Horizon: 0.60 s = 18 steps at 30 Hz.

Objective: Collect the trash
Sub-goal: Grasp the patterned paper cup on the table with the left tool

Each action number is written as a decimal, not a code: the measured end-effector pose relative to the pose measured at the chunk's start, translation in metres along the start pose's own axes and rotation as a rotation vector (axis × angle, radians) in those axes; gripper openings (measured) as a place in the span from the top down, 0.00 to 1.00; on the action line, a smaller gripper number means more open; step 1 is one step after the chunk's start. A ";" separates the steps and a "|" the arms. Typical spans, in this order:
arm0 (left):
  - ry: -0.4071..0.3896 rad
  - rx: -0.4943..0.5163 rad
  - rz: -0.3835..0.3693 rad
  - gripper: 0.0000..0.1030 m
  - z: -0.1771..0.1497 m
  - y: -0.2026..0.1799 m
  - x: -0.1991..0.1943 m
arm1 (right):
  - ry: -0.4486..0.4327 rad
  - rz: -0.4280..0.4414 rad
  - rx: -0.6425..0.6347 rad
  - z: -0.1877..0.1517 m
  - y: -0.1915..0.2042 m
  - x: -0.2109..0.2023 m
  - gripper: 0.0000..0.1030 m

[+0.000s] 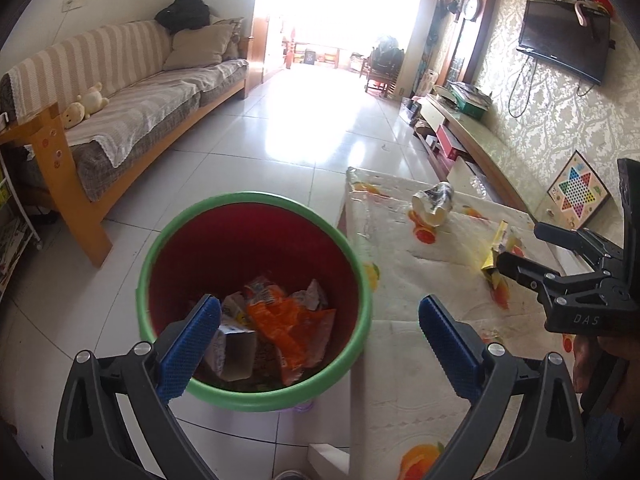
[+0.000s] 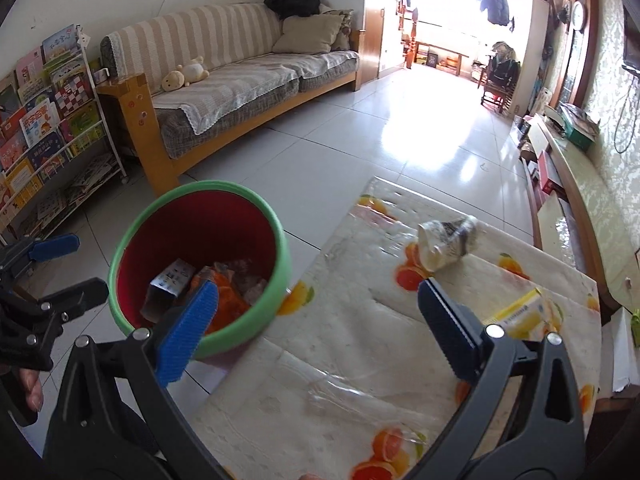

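Two pieces of trash remain on my surface (image 2: 360, 340): a crushed paper cup (image 2: 448, 242) lying on its side near the far edge and a flattened yellow packet (image 2: 524, 314) near the right edge, while the green-rimmed red bin (image 1: 256, 296) on the floor beside it holds orange wrappers and a small carton. Both the left hand-held gripper (image 1: 320, 340) and the right hand-held gripper (image 2: 316, 324) stand wide open, empty. I judge the risks ahead as the thin packet sliding on the glossy plastic cover, or the light cup rolling off the edge if nudged.
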<state>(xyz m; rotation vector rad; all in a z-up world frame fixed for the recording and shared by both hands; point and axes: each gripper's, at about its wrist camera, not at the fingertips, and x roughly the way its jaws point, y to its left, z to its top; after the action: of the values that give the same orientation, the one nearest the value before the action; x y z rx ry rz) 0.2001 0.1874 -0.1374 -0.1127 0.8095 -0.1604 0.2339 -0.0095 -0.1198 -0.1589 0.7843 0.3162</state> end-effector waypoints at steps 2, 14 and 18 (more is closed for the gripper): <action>0.004 0.026 -0.028 0.08 0.004 -0.020 0.006 | 0.011 -0.038 0.029 -0.015 -0.025 -0.009 0.04; 0.033 0.160 -0.108 0.08 0.045 -0.122 0.072 | 0.041 -0.194 0.211 -0.075 -0.143 -0.046 0.04; 0.044 0.221 -0.115 0.08 0.057 -0.153 0.097 | 0.048 -0.224 0.246 -0.092 -0.170 -0.050 0.04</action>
<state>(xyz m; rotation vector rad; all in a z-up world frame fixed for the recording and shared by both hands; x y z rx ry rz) 0.2928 0.0218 -0.1426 0.0536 0.8245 -0.3606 0.1967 -0.2041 -0.1445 -0.0217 0.8376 0.0031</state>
